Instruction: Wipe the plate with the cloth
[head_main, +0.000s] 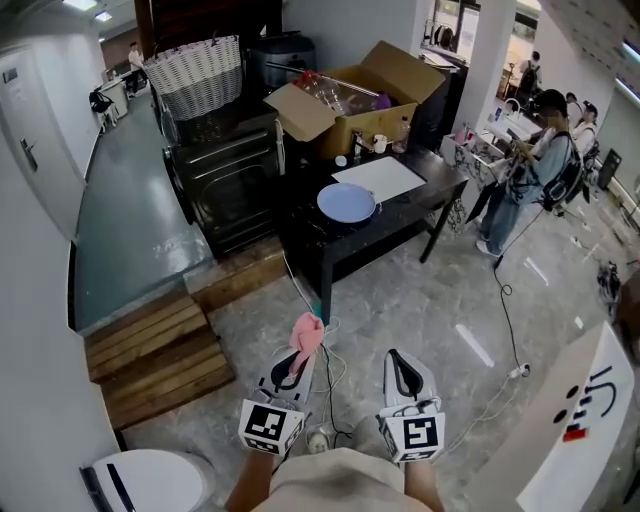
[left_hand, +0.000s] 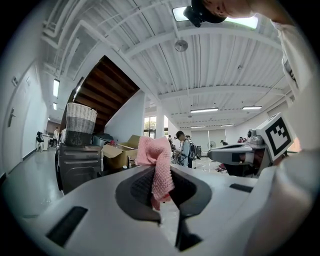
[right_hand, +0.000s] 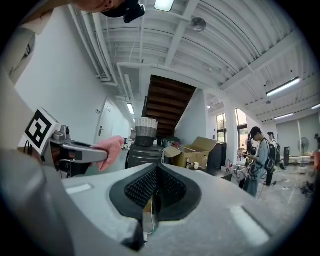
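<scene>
2-handed, well short of the black table (head_main: 425, 195), facing it across the grey floor (head_main: 400, 310). Clamps a pink knitted cloth (left_hand: 159, 159) in the left gripper (left_hand: 162, 190), jaws pinched on its lower end, bunched top standing above them. Carries the right gripper (right_hand: 156, 189) empty, jaws closed together, level with the left and equally far from the table. Finds the pale blue plate (head_main: 346, 202) flat on the table top, just beside a white sheet (head_main: 380, 177), with an open cardboard box (head_main: 350, 105) at the table's far side.
</scene>
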